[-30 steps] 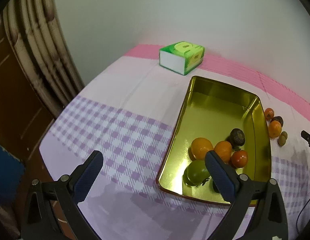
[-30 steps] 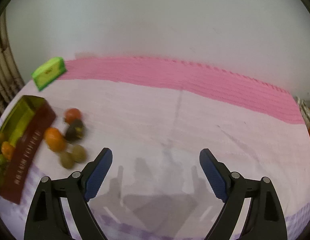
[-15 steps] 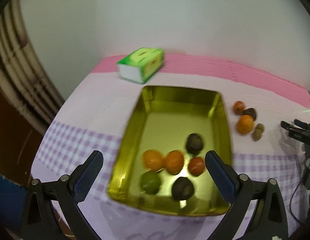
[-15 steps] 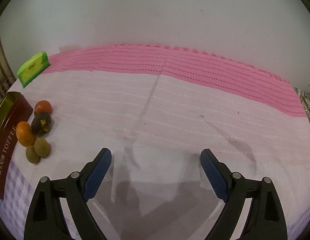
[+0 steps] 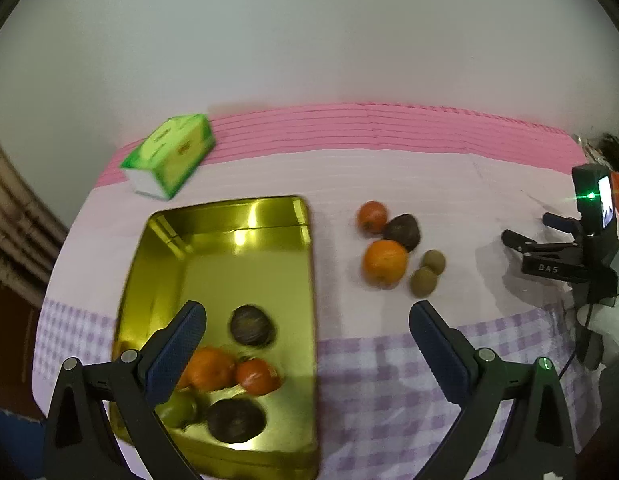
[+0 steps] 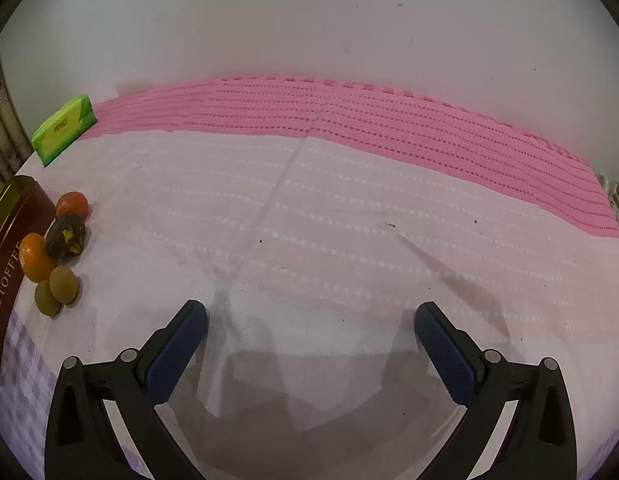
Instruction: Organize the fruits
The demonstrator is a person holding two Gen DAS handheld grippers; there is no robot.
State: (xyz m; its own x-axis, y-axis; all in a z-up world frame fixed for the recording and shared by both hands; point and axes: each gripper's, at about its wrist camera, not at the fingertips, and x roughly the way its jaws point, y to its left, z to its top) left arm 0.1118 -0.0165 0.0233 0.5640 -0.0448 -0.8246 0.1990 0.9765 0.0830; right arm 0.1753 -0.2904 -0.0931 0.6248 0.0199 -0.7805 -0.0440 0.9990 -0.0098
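A gold tin tray lies on the cloth and holds several fruits: a dark one, an orange, a red one, a green one and another dark one. Right of the tray lie a small orange, a dark fruit, a bigger orange and two kiwis. My left gripper is open and empty above the tray's right edge. My right gripper is open and empty over bare cloth; the loose fruits lie at its far left beside the tray's wall.
A green tissue box stands behind the tray near the wall, also in the right wrist view. A pink mat strip runs along the wall. The right gripper's body shows at the right of the left wrist view.
The left gripper has swung right, so the tray moved left in view and the loose fruits came toward centre. The right gripper turned right a little. Both stayed open.
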